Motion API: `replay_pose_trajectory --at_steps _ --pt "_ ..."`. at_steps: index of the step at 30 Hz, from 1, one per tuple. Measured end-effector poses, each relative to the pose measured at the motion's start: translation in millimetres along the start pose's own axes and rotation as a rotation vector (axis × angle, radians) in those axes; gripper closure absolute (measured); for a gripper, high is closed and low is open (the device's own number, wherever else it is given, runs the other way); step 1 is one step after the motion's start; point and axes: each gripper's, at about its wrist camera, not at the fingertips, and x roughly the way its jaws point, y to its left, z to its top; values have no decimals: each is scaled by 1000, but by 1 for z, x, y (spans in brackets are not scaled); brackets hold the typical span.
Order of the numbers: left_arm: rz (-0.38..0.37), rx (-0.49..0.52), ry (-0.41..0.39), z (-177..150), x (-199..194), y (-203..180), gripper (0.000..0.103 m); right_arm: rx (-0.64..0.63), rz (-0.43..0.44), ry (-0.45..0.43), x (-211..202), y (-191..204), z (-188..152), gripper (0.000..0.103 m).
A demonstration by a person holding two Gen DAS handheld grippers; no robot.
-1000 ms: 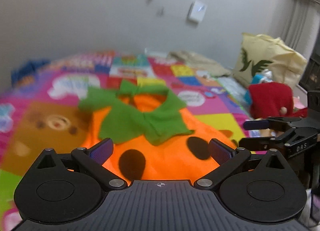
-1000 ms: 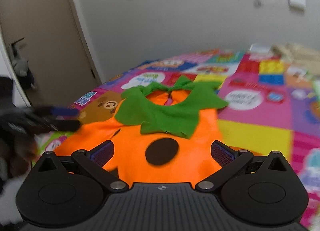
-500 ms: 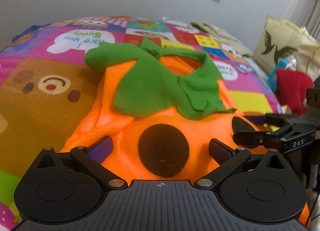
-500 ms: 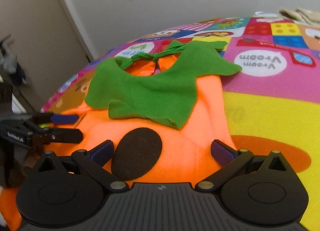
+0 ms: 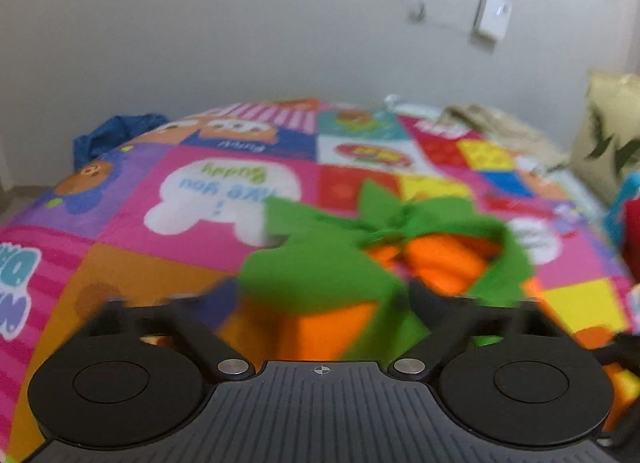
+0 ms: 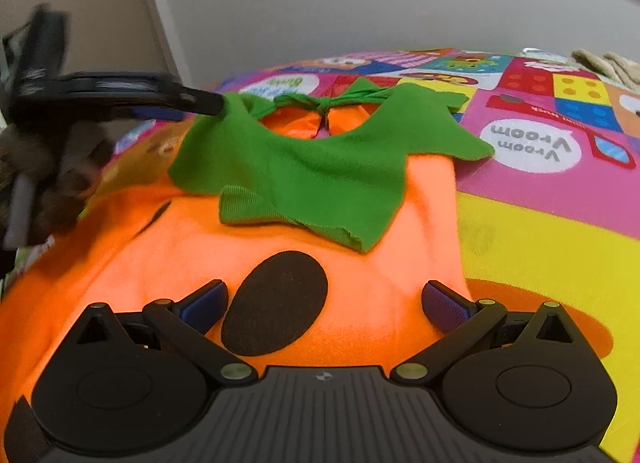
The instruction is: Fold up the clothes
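Your left gripper (image 5: 320,303) has swung up to the green felt collar (image 6: 304,167) of the orange fleece pumpkin costume (image 6: 360,283) lying on the colourful patchwork play mat (image 6: 560,231), its grip too blurred to tell, while your right gripper (image 6: 324,305) hangs wide open, so folding can begin.

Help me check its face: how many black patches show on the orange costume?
3: big oval near the right gripper, thin sliver upper left, another patch at the lower-left edge; folds may hide more.
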Motion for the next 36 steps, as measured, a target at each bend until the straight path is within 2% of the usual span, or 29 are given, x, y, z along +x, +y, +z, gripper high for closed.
replay_pose_trajectory --at_steps 1,3,4,7,10,12,14,15,16,21,23,24,28,31,34,36 --pt "5 0 19 -2 6 1 48 -9 12 18 0 0 4 0" --pt "13 -6 53 -7 15 4 47 -31 63 25 -6 -4 19 0" --pt "14 7 60 -10 17 5 47 -37 64 -4 -11 -6 27 0" --pt "14 36 75 -17 20 7 47 -43 -14 -97 -14 -19 65 0" --pt "-28 -4 82 -13 19 12 49 28 -48 -112 7 -45 99 0" --pt "-106 -84 79 -7 18 22 45 116 -52 -99 29 -68 112 13" --pt "-156 -156 77 1 20 30 25 202 -36 -79 52 -88 119 31" --pt "-181 -193 76 4 21 33 22 236 -25 -73 62 -94 120 33" --pt "-163 -186 78 7 26 31 21 267 -8 -70 71 -98 121 33" --pt "-120 -168 95 12 51 18 24 368 177 -59 95 -95 120 33" --pt "-155 -156 83 12 44 13 48 374 247 -54 89 -85 119 35" --pt "-173 -149 77 12 41 10 48 364 273 -55 82 -80 119 36" --pt "-316 -72 10 8 -14 -4 48 289 382 -59 33 -53 107 36" --pt "-395 -15 8 -6 -58 -15 48 237 444 -50 -9 -35 83 36" --pt "-421 38 41 -38 -92 -26 46 205 478 -19 -41 -20 50 36" --pt "-396 57 90 -61 -102 -27 44 186 444 21 -52 -13 22 36"
